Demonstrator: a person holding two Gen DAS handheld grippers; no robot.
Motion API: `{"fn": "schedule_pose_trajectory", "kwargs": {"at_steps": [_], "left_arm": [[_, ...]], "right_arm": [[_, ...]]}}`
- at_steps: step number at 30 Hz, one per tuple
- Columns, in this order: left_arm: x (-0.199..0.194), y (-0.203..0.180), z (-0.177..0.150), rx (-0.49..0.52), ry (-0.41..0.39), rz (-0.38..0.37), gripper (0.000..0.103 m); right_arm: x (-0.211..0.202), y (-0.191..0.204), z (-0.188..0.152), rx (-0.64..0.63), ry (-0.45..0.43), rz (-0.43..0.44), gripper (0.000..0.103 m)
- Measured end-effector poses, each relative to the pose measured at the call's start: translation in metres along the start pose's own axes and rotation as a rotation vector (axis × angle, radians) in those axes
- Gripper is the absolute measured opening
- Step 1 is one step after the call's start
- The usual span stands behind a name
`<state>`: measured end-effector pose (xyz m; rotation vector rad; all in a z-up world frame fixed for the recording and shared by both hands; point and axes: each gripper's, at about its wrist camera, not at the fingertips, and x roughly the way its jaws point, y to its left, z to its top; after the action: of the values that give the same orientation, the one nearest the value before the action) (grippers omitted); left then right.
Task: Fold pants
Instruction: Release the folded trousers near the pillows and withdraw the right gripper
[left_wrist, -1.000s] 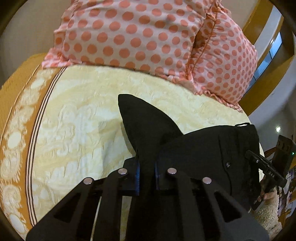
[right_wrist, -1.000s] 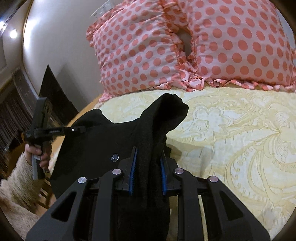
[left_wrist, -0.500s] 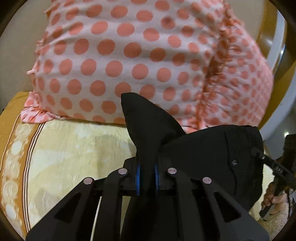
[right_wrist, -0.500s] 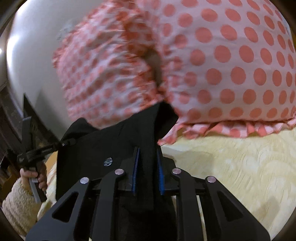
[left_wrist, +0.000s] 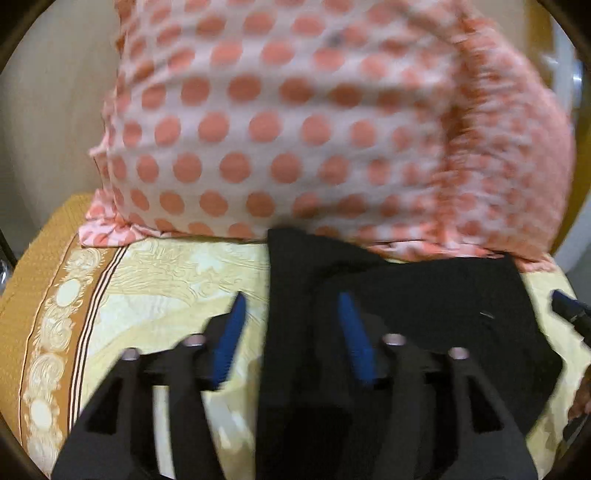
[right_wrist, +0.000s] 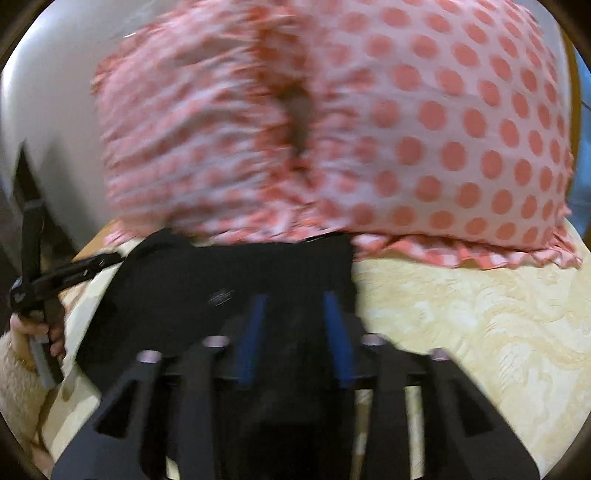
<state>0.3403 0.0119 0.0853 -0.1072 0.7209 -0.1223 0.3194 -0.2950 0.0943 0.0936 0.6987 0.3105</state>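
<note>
The black pants (left_wrist: 406, 295) lie on the yellow patterned bedspread (left_wrist: 155, 288), their far edge against the polka-dot pillows. My left gripper (left_wrist: 293, 306) is open, its blue pads spread apart over the left edge of the pants, holding nothing. The pants also show in the right wrist view (right_wrist: 221, 280). My right gripper (right_wrist: 295, 306) is open over the right part of the pants, its pads apart with cloth lying between them. The other gripper shows at the left in the right wrist view (right_wrist: 44, 280).
Two pink pillows with orange dots (left_wrist: 314, 122) lean against the wall at the head of the bed; they also show in the right wrist view (right_wrist: 369, 129). The bedspread has an orange border (left_wrist: 48, 295) at the left. Bare bedspread (right_wrist: 480, 314) lies to the right.
Both grippers have opened and let go of the pants. The raised black cloth has dropped flat onto the bed near the pillows. Both grippers moved closer to the pillows.
</note>
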Motion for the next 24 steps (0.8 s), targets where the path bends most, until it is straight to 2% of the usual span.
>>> {"fn": "schedule_pose_trajectory", "kwargs": {"at_steps": [2, 3, 6, 8, 12, 14, 16, 17, 18, 20, 24], "left_arm": [[-0.015, -0.011, -0.012, 0.011, 0.013, -0.082, 0.075], [-0.020, -0.022, -0.023, 0.030, 0.053, -0.144, 0.077], [-0.011, -0.043, -0.043, 0.076, 0.173, -0.205, 0.078], [0.009, -0.048, -0.054, 0.082, 0.262, -0.193, 0.078], [0.015, -0.057, -0.059, 0.124, 0.243, -0.169, 0.091], [0.011, -0.058, -0.060, 0.118, 0.245, -0.137, 0.092], [-0.003, -0.056, -0.065, 0.112, 0.229, -0.096, 0.100], [-0.015, -0.054, -0.070, 0.116, 0.202, -0.077, 0.101], [-0.024, -0.054, -0.073, 0.122, 0.183, -0.057, 0.101], [-0.047, -0.052, -0.086, 0.136, 0.152, -0.009, 0.101], [-0.076, -0.047, -0.116, 0.102, 0.163, 0.003, 0.101]], "right_arm": [[-0.001, 0.022, -0.014, -0.087, 0.036, -0.001, 0.057], [0.003, 0.031, -0.020, -0.120, 0.070, -0.013, 0.057], [0.026, 0.036, -0.034, -0.138, 0.199, -0.050, 0.057], [0.034, 0.039, -0.042, -0.160, 0.213, -0.089, 0.058], [0.031, 0.049, -0.046, -0.192, 0.206, -0.141, 0.065], [0.026, 0.050, -0.049, -0.167, 0.197, -0.154, 0.072], [0.011, 0.050, -0.053, -0.125, 0.168, -0.157, 0.081], [-0.001, 0.051, -0.057, -0.113, 0.146, -0.163, 0.088], [-0.014, 0.054, -0.062, -0.109, 0.118, -0.179, 0.090], [-0.033, 0.059, -0.072, -0.106, 0.085, -0.201, 0.094], [-0.053, 0.071, -0.096, -0.083, 0.073, -0.204, 0.096]]}}
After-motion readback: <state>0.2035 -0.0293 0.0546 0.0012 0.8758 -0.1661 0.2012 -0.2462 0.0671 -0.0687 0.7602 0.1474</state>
